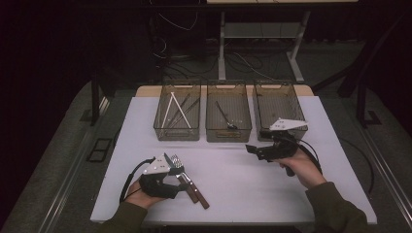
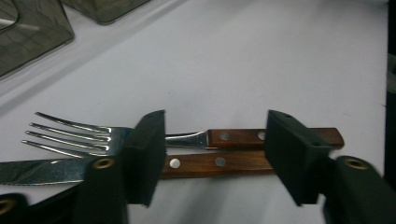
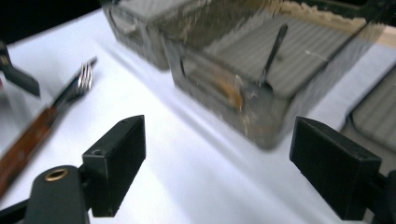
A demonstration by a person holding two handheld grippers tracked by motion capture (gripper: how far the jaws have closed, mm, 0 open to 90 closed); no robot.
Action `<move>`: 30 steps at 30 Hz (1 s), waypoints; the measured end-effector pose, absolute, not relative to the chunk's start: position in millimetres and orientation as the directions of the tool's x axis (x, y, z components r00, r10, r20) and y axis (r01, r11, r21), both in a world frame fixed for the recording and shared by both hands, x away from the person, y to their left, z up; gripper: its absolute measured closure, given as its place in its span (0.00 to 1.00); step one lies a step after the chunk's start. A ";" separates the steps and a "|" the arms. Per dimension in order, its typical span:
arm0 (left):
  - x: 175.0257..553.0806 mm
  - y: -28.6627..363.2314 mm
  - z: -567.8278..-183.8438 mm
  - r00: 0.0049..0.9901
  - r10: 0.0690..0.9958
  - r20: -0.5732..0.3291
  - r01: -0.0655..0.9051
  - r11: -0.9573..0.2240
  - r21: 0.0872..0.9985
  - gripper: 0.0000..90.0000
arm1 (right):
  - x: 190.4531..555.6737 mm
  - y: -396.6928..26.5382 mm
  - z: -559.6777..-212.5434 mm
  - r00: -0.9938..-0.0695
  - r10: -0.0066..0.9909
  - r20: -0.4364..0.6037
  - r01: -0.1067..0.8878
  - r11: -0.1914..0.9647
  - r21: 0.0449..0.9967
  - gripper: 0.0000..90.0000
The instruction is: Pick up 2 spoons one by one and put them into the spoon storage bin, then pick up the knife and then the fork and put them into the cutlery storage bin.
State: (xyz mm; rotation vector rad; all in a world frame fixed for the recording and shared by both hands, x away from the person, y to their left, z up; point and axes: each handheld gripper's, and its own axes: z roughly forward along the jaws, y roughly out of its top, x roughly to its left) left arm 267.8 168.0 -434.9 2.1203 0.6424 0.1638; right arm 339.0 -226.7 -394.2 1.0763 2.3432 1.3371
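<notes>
fork (image 2: 74, 135) + knife (image 2: 217, 163) lie side by side on white table (image 1: 233, 179), well in front of the left bin (image 1: 177, 112) | handles run crosswise between left gripper (image 2: 212, 156) jaws, which we see straddling both, half-closed, pads not yet pressing | right gripper (image 3: 217, 170) released, empty, farther off | no legible writing

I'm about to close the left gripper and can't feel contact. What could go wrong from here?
1. The left gripper straddles both the fork and the knife, whose handles lie side by side, so it may pinch both.
2. The open right gripper hangs beside the middle bin and could bump it.
</notes>
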 end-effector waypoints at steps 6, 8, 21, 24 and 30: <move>265.3 169.4 -432.1 0.868 0.481 -0.123 0.377 -0.478 0.793 0.69 | 316.5 -247.9 -412.2 -0.716 0.687 0.125 0.465 0.335 0.819 0.21; 265.2 170.1 -431.8 0.871 0.475 -0.127 0.377 -0.479 0.793 0.76 | 308.7 -254.8 -417.3 -0.718 0.685 0.123 0.463 0.338 0.819 0.21; 263.4 169.3 -435.9 0.895 0.421 -0.150 0.385 -0.557 0.736 0.99 | 266.9 -283.7 -436.2 -0.723 0.680 0.124 0.468 0.349 0.812 0.21; 263.0 166.3 -438.6 0.904 0.398 -0.156 0.381 -0.583 0.718 0.99 | 260.1 -286.4 -438.8 -0.726 0.677 0.122 0.470 0.358 0.807 0.21; 261.9 154.1 -446.1 0.923 0.340 -0.179 0.364 -0.626 0.689 0.99 | 256.7 -286.2 -439.6 -0.741 0.661 0.119 0.458 0.367 0.810 0.21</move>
